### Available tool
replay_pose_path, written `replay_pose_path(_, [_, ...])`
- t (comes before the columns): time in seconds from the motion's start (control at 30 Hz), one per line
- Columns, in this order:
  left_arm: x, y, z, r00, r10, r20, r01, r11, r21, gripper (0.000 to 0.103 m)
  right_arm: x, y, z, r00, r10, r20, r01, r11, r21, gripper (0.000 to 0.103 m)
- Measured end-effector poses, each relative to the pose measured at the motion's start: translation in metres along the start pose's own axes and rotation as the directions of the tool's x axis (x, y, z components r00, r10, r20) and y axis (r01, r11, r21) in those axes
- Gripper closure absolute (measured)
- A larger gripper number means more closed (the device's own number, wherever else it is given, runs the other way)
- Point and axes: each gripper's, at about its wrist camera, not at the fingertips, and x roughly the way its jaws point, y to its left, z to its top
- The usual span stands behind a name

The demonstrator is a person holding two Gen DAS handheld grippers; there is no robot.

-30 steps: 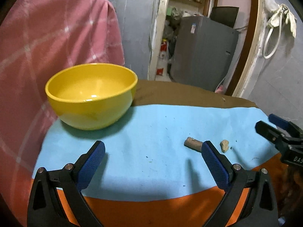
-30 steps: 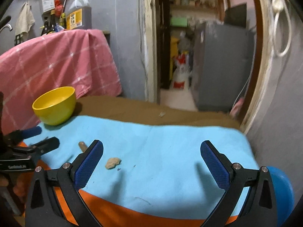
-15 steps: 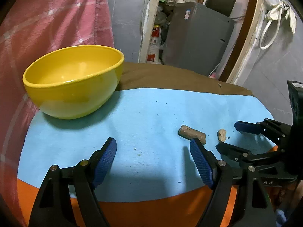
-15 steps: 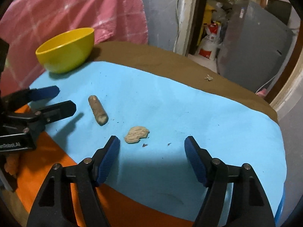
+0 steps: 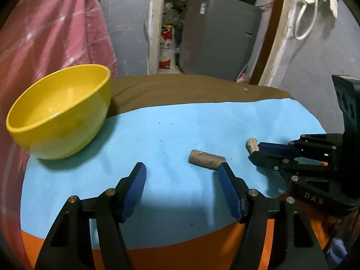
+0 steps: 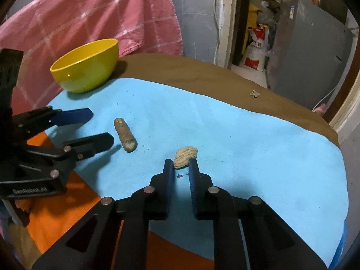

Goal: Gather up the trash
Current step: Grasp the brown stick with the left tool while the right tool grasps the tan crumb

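A brown cork-like stick (image 5: 206, 158) lies on the blue mat (image 5: 171, 130), just ahead of my left gripper's right fingertip; it also shows in the right wrist view (image 6: 125, 138). My left gripper (image 5: 181, 175) is open and empty. A crumpled tan scrap (image 6: 185, 156) lies on the mat between the tips of my right gripper (image 6: 181, 166), whose jaws have narrowed around its near end. In the left wrist view the scrap (image 5: 252, 144) sticks out past the right gripper's fingers (image 5: 270, 148). A yellow bowl (image 5: 60, 110) stands empty at the far left (image 6: 86, 65).
The mat lies on a brown cloth (image 6: 202, 76) over an orange surface (image 6: 67, 204). A small scrap (image 6: 255, 94) lies on the brown cloth at the back. A pink checked cloth (image 6: 90, 15) hangs behind the bowl. A grey cabinet (image 5: 218, 36) stands beyond the table.
My right gripper moved forward and down onto the tan scrap and its jaws closed from wide open to narrow. My left gripper moved closer to the stick and stayed open.
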Motion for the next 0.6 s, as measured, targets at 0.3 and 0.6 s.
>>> replay_pose_path(0.3, [0.022, -0.030, 0.004, 0.997, 0.068, -0.032, -0.062, 0.986, 0.157, 0.047, -0.005, -0.024, 0.001, 0.999, 0.003, 0.038, -0.008, 0.992, 0.130, 0.091])
replay_pose_path(0.6, [0.024, -0.029, 0.007, 0.998, 0.052, -0.031, -0.047, 0.987, 0.155, 0.060, -0.010, -0.039, 0.000, 0.997, 0.042, 0.070, -0.056, 0.975, 0.214, 0.091])
